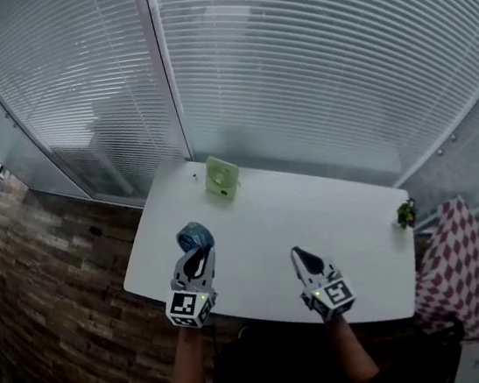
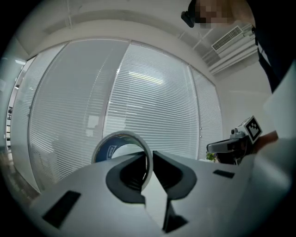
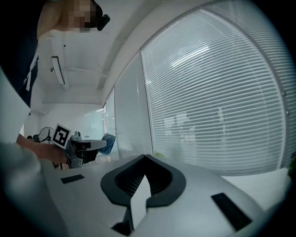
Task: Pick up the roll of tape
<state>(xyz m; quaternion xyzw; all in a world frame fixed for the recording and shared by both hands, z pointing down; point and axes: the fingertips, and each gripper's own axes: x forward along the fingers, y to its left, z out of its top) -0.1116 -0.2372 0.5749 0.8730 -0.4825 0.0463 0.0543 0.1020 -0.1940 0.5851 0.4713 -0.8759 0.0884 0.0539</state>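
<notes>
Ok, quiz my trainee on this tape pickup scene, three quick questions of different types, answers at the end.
1. True or false: the left gripper is shut on the roll of tape.
2. Multiple choice: the right gripper is A) shut on a cup, B) shut with nothing in it, C) wide open.
3. Short answer: what stands at the right edge of the table?

Key: 1 true. 2 B. 3 the small plant.
</notes>
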